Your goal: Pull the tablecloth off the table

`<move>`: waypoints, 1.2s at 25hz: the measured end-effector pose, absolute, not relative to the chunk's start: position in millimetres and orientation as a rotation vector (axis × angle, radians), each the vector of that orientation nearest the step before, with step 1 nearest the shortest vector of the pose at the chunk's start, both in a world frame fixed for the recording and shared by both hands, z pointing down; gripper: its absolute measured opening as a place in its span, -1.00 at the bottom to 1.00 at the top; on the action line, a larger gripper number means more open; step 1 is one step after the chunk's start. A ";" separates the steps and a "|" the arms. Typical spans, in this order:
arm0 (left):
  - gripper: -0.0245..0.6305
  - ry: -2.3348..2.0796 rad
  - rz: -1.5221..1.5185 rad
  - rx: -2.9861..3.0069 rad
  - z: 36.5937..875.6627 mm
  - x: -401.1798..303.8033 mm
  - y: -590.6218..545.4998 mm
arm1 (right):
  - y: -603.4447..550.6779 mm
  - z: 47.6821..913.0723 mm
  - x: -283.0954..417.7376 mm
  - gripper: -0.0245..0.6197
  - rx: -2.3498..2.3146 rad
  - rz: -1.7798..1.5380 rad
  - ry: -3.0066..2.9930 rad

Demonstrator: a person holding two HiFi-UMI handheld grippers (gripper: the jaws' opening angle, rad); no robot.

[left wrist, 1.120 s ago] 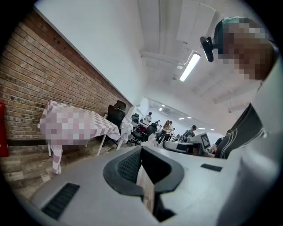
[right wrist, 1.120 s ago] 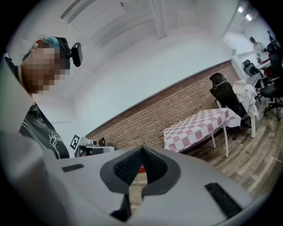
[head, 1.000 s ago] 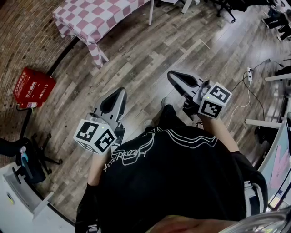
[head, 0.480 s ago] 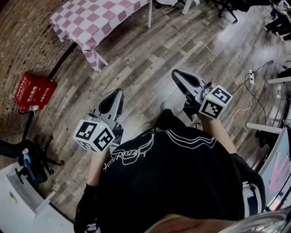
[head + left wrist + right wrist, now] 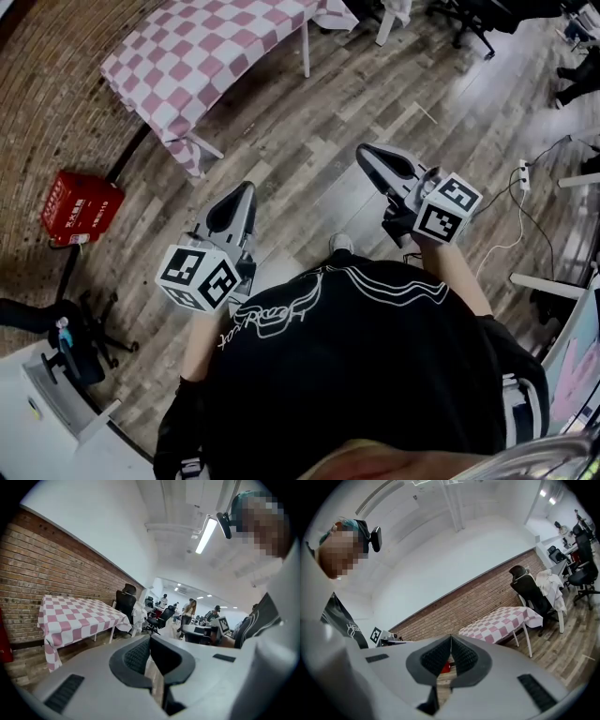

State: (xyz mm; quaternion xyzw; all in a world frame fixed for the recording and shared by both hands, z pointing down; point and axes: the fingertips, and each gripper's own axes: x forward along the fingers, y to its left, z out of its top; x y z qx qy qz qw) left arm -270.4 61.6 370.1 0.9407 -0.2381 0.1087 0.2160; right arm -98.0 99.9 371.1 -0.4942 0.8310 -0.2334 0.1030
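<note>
Now, my left gripper (image 5: 247, 187): jaws pressed together in its own view (image 5: 150, 637), with nothing between them; I hold it over bare floor.
My right gripper (image 5: 362, 150): closed too, the ribbed pads meeting at the tips (image 5: 450, 637), and it grips nothing.
Tablecloth (image 5: 208, 64): pink-and-white checked, lying spread over the table top and hanging down its sides; it sits at the upper left of the head view, well apart from both grippers.
Tablecloth from the left gripper view (image 5: 75, 616): it lies left of the jaws, one corner draping low towards the floor.
Tablecloth from the right gripper view (image 5: 501, 620): it lies right of the jaws and beyond them.
Table: white legs (image 5: 306, 49) show below the cloth; it stands against the brick wall (image 5: 47, 103).
Floor (image 5: 309, 141): grey-brown wooden planks, between me and the table.
Red box (image 5: 81, 206): on the floor at the wall's foot, near the table's closer end; a sliver of it (image 5: 446, 666) shows through the slot under my right jaws.
Office chair (image 5: 124, 604): black, just past the far end of the table.
Power strip (image 5: 524, 175): white, on the floor to my right, its cable trailing.
Shirt (image 5: 375, 366): black with white lines, filling the lower head view.
</note>
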 end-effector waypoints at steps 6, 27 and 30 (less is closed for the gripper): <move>-0.91 -0.669 0.276 2.645 353.9 -216.1 40.7 | 79.1 359.1 -42.1 -0.93 -1.438 -0.644 2.459; -0.90 -0.856 0.275 2.543 404.4 -186.9 -78.5 | -27.1 401.1 38.7 -0.93 -1.490 -0.727 2.513; -0.90 -0.889 0.277 2.522 411.3 -184.6 -117.1 | -65.6 407.5 53.1 -0.93 -1.513 -0.756 2.508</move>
